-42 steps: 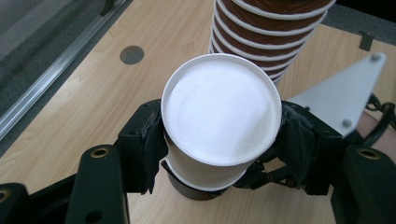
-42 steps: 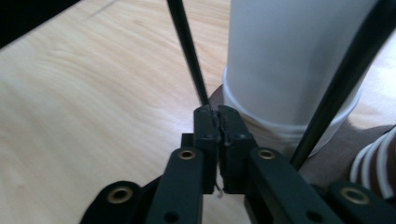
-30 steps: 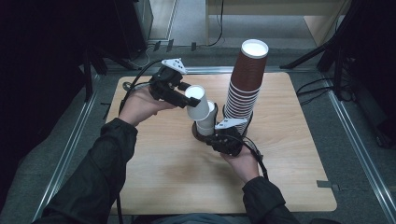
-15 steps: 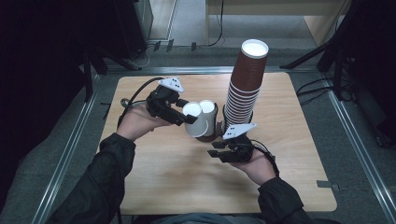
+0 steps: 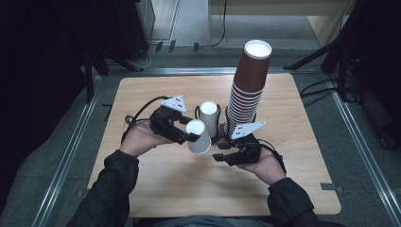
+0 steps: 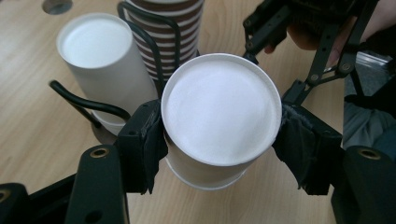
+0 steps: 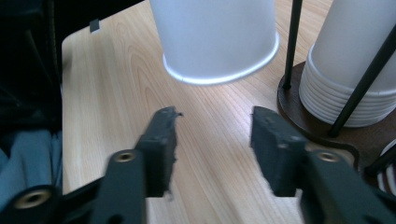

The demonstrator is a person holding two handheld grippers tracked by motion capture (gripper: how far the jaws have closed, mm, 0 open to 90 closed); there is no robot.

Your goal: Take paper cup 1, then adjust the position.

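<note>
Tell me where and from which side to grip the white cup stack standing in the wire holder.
Grip the white cup stack on its side wall just under the top, jaws level, coming from the person's side. It stands upside down with the closed base up, so there is no open rim to pinch, and the wire holder fences its lower part.

The table point(image 5: 156, 189) is seen from above and in front by the high view. A white cup point(image 6: 219, 116) (upside down) is shown close by both gripper views, from opposite sides, with the cup rack point(image 7: 317, 116) shared behind.
</note>
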